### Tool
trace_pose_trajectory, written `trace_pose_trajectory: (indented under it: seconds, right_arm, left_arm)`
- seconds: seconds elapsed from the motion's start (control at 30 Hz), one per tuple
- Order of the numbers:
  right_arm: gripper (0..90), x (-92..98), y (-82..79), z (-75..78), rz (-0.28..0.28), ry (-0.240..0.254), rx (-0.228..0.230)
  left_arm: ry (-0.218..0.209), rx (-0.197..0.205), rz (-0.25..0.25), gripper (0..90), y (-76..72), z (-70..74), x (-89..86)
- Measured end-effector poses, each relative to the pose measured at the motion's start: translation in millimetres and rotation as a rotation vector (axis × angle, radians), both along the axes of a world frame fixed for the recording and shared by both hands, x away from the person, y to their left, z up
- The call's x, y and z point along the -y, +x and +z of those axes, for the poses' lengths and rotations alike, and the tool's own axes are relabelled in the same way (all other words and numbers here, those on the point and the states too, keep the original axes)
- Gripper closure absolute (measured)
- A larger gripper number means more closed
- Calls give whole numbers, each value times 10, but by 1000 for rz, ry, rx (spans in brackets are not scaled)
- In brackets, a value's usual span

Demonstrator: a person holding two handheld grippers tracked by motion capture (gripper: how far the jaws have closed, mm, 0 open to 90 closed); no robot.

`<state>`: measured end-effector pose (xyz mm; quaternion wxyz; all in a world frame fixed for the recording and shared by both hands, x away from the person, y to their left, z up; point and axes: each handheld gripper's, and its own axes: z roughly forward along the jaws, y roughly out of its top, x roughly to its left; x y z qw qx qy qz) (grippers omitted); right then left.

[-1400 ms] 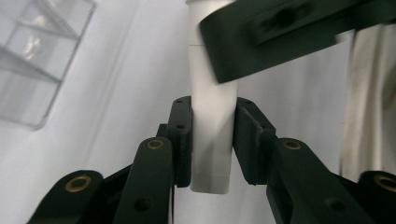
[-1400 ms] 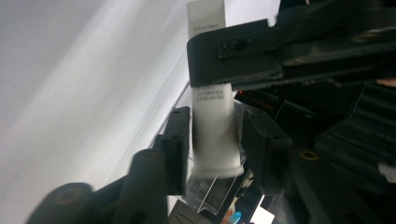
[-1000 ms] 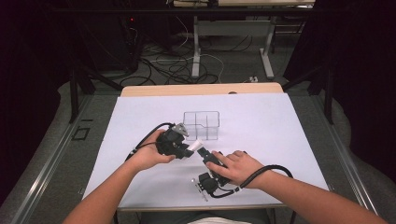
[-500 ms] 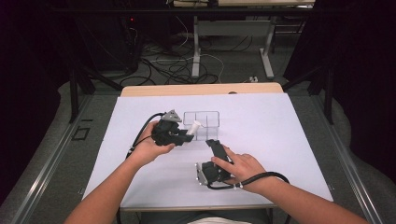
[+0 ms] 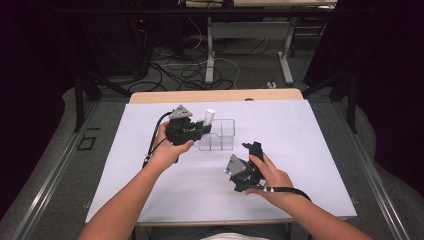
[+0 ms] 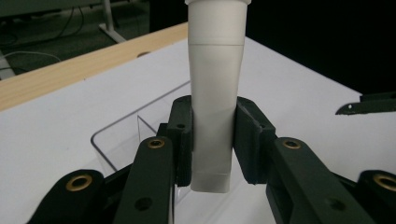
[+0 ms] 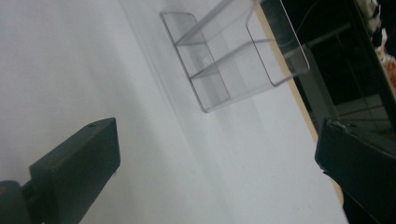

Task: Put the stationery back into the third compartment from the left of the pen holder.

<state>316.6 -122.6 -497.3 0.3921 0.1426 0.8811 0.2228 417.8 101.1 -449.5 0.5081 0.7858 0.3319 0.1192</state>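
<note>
From the high view, the left tongs (image 5: pixel 200 131) hold a white plastic tube with a cap (image 5: pixel 208 120) standing upright, its long side pointing up and down. The tube is above the left edge of a small clear plastic box with dividers (image 5: pixel 222 136), which sits in the middle of the white counter (image 5: pixel 310 145). The right tongs (image 5: pixel 254 150) are on the near side of the box, off to the right and well apart from the tube. The left hand is the nearer one to the box.

In the left gripper view, the tongs (image 6: pixel 214 140) are closed tight on both sides of the tube (image 6: pixel 214 93). The clear box (image 6: pixel 140 135) lies just behind and below it, so I think the tube only has to go down and a little forward to drop in.

In the right gripper view, the tongs (image 7: pixel 215 158) have just been opening and now stand wide apart with nothing between them. The clear box (image 7: pixel 233 60) is farther off ahead of them.
</note>
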Motion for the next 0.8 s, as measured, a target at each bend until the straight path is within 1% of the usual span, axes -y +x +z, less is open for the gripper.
trace_pose_trajectory:
  seconds: [0.03,0.13,0.17,0.2,0.27,0.33,0.4,0.53,0.57,0.7,0.73,0.77,0.8]
  right_arm:
    - [0,42,16,10,-11,0,3]
    - [0,155,51,-4,-58,51,-15]
    - [0,193,65,-6,-71,57,-20]
    - [0,221,73,-20,-92,88,-38]
    - [0,289,108,-33,-106,114,-50]
    - [0,356,128,-36,-131,142,-72]
    - [0,422,155,-44,-158,180,-85]
    - [0,556,223,-34,-201,293,-145]
    - [0,588,242,-32,-208,318,-153]
    - [0,698,305,-35,-252,413,-179]
    - [0,718,320,-48,-271,445,-184]
    - [0,743,339,-56,-287,467,-198]
    - [0,764,352,-61,-305,490,-223]
  left_arm:
    - [-14,9,13,710,9,-1,22]
    - [-38,23,41,710,33,2,80]
    - [-46,28,52,710,40,2,103]
    - [-49,34,57,710,47,2,121]
    - [-63,42,69,710,58,-3,158]
    - [-72,46,85,710,65,-14,201]
    - [-80,43,95,710,70,-28,243]
    - [-110,42,124,710,77,-62,324]
    - [-106,46,125,711,82,-69,335]
    - [-125,50,152,710,82,-112,404]
    - [-133,49,159,710,82,-126,423]
    - [-132,48,164,710,84,-138,437]
    - [-139,50,170,710,87,-153,457]
